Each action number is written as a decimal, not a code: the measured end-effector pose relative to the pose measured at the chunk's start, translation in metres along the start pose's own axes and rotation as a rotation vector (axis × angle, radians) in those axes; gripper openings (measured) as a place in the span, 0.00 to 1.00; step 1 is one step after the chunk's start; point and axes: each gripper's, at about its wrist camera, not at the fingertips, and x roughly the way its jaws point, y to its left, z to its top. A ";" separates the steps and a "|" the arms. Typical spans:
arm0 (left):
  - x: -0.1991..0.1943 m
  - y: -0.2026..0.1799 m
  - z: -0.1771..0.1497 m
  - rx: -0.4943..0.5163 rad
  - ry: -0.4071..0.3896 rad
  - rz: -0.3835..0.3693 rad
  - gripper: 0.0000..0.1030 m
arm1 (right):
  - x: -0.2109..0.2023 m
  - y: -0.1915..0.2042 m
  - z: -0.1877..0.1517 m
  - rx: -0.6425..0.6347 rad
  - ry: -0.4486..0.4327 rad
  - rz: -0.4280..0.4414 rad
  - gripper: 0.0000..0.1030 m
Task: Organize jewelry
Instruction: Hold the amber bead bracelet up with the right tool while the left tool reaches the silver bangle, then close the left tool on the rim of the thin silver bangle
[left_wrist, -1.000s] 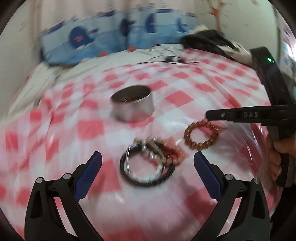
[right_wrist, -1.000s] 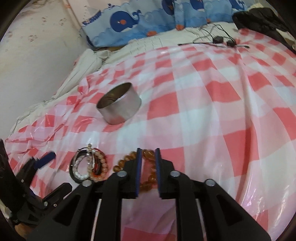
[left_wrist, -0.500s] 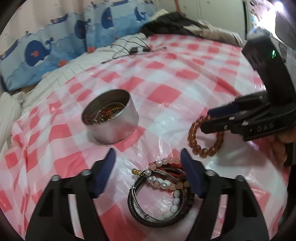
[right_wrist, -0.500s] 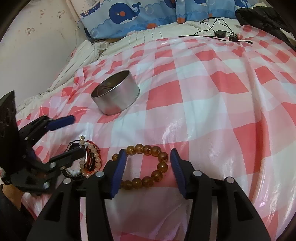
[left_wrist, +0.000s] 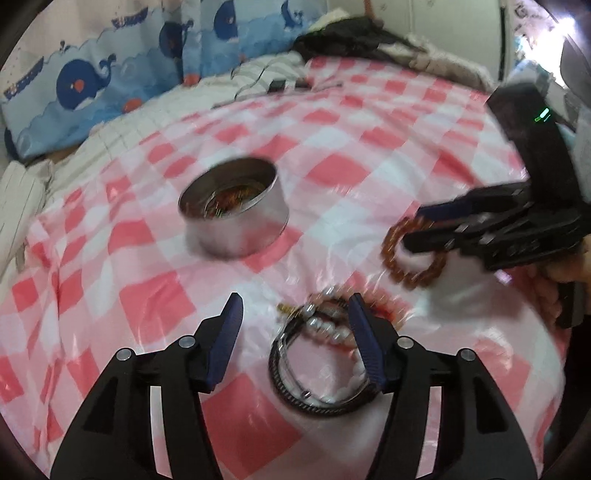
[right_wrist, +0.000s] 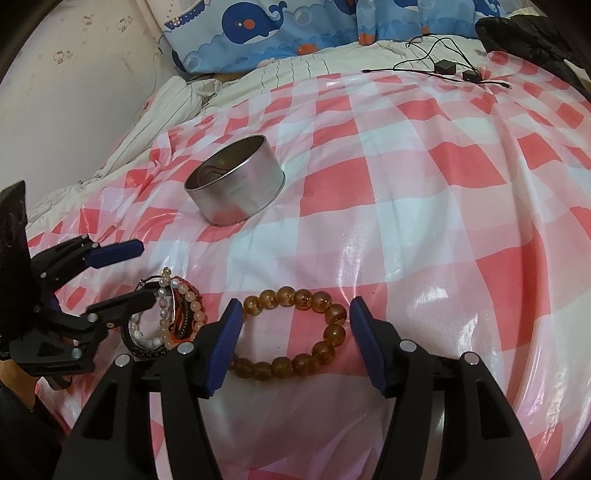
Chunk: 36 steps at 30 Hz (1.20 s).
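A round metal tin (left_wrist: 236, 206) with some jewelry inside stands on the red-and-white checked cloth (left_wrist: 332, 166); it also shows in the right wrist view (right_wrist: 236, 188). An amber bead bracelet (right_wrist: 295, 332) lies flat between the open fingers of my right gripper (right_wrist: 295, 312), which also shows at the right of the left wrist view (left_wrist: 413, 229). A pile of bracelets (left_wrist: 325, 354), black, pearl and red, lies under my open left gripper (left_wrist: 293, 306); its right finger is over the pile. The pile (right_wrist: 166, 317) and left gripper (right_wrist: 138, 271) show in the right wrist view.
A whale-print pillow (right_wrist: 295, 29) and a striped sheet (right_wrist: 184, 99) lie at the far edge. Black cables with adapters (right_wrist: 443, 68) and dark clothing (right_wrist: 535, 40) lie at the far right. A wall (right_wrist: 74, 74) stands at the left.
My right gripper went from shut to open around the amber bracelet. My left gripper narrowed somewhat and came down over the bracelet pile.
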 end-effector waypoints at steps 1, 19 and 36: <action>0.004 0.001 -0.001 0.000 0.024 0.005 0.29 | 0.000 0.000 0.000 0.000 0.000 0.000 0.57; -0.049 0.039 0.001 -0.221 -0.144 -0.199 0.06 | 0.003 0.002 -0.001 -0.011 0.005 -0.009 0.59; -0.045 0.059 0.000 -0.318 -0.129 -0.101 0.07 | 0.004 0.004 -0.002 -0.040 0.027 0.013 0.12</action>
